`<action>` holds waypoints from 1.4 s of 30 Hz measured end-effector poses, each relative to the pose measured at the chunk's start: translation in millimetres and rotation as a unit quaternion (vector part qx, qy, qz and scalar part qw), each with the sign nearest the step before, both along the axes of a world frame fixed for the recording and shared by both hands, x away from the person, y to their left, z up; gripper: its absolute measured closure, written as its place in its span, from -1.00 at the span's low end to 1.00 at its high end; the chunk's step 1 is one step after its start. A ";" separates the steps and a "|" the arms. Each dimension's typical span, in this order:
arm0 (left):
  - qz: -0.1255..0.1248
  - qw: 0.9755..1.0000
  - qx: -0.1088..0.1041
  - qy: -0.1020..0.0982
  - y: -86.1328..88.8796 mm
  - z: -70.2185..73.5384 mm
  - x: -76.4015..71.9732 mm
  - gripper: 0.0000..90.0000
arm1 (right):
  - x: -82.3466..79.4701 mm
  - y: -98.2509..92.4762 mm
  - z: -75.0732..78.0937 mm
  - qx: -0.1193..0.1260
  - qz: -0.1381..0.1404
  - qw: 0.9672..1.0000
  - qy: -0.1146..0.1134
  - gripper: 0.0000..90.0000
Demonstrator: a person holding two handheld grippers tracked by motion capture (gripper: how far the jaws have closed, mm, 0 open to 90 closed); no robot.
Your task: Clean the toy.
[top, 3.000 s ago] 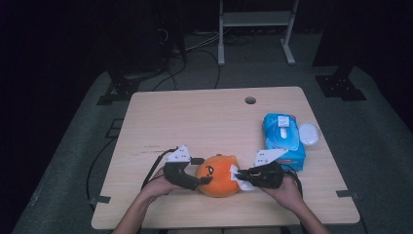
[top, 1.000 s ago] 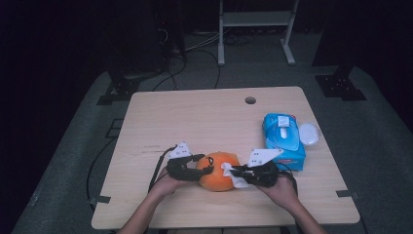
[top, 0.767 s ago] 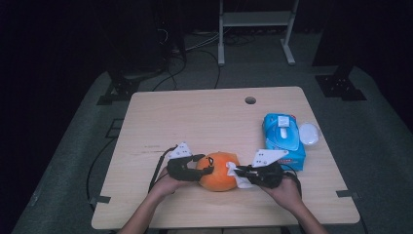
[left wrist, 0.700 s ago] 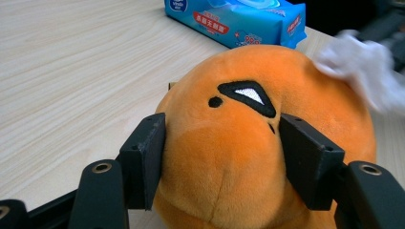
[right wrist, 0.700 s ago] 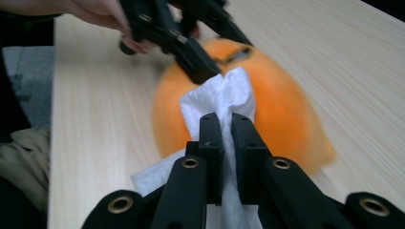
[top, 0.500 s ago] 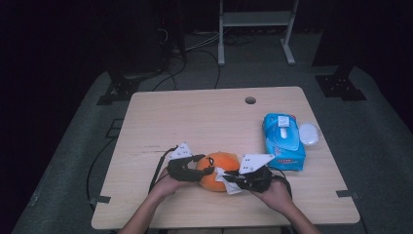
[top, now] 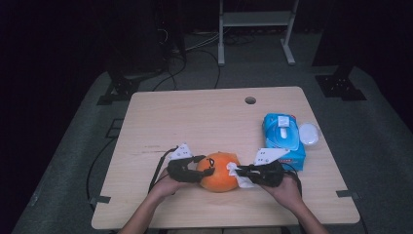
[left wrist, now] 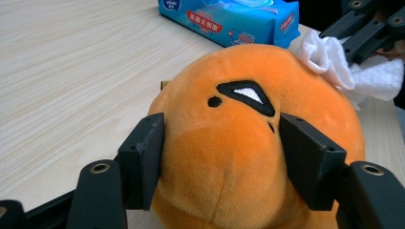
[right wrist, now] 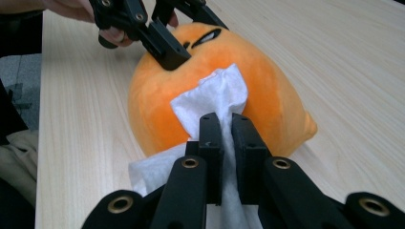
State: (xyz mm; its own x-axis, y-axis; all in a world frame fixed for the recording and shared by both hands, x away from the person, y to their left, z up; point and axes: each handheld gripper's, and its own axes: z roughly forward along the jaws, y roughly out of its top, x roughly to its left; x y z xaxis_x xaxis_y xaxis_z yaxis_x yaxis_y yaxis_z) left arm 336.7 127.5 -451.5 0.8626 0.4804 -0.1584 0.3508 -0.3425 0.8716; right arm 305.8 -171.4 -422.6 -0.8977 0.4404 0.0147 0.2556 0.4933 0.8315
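A: Where is the orange plush toy [top: 221, 170] seen?

B: It is seen lying on the wooden table [top: 204, 117], near the front edge, between the two grippers. In the left gripper view the toy [left wrist: 248, 143] is flanked by the two black pads [left wrist: 145, 162], one on each side of its face, and the plush is pressed in slightly where the pads meet it.

A: So it is gripped by the left gripper [top: 192, 170]?

B: Yes, the toy is clamped between its jaws, though the jaws have just been eased open a little (the pads are still seen against the plush).

A: And the right gripper [top: 246, 173]?

B: Its jaws are closed tight on a white wipe [right wrist: 212, 102], which is pinched between the fingertips [right wrist: 210, 129] in the right gripper view. The free end of the wipe is laid against the side of the toy [right wrist: 157, 95], just beyond the tips; the toy itself is not caught between these jaws.

A: Is anything else noted on the table?

B: A blue pack of wipes [top: 283, 139] is seen to the right, well apart from the toy, with a white round lid [top: 309, 133] just beside it.
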 end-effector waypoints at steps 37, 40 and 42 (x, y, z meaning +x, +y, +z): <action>-0.066 0.998 0.022 -0.005 3.9 10.1 -10.0 -0.71 | 8.0 2.9 -2.9 0.020 -0.016 0.999 0.024 0.85; -0.064 0.998 0.023 -0.009 2.1 8.6 -10.3 -0.50 | 10.1 1.6 -3.0 0.026 -0.017 0.999 0.030 0.85; -0.064 0.997 0.031 -0.017 0.1 9.7 -9.7 -0.40 | 4.4 7.5 2.7 0.026 -0.012 1.000 0.013 0.85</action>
